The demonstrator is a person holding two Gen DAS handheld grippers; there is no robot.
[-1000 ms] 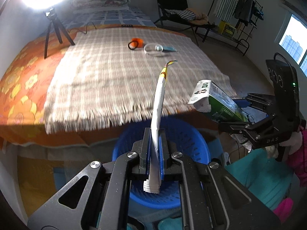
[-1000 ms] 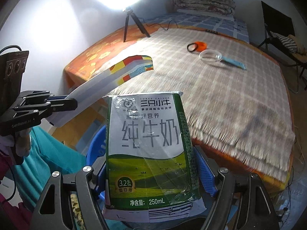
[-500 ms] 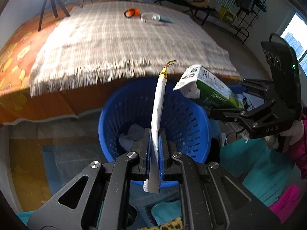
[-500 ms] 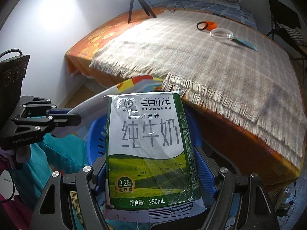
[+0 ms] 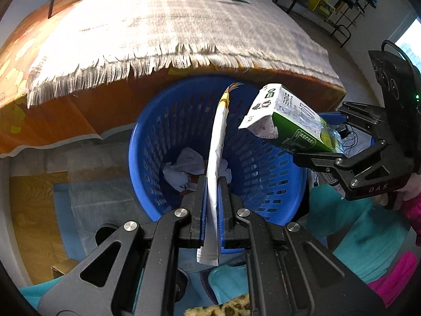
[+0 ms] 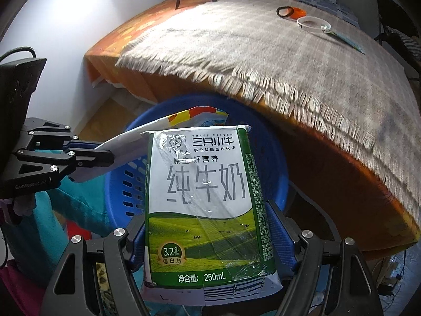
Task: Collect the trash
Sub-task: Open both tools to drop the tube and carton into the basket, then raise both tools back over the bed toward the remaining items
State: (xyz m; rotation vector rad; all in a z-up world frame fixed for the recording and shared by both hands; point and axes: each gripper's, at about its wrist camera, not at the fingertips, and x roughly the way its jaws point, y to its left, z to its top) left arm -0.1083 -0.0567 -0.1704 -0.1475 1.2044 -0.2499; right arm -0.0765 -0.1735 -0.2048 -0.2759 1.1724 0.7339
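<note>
Both grippers have been brought from the bed to above the blue basket (image 5: 163,142). The left gripper (image 5: 212,197) is pinched on a flat wrapper (image 5: 217,142), the right gripper (image 6: 208,239) on a milk carton (image 6: 208,197) — release is judged next.

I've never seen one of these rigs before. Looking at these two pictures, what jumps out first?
Probably the green and white milk carton, clamped in the right gripper and filling that view. Next, the flat white wrapper pinched upright in the left gripper. Both hang over a blue slotted basket with crumpled paper at its bottom, beside the bed's fringed plaid blanket.
</note>
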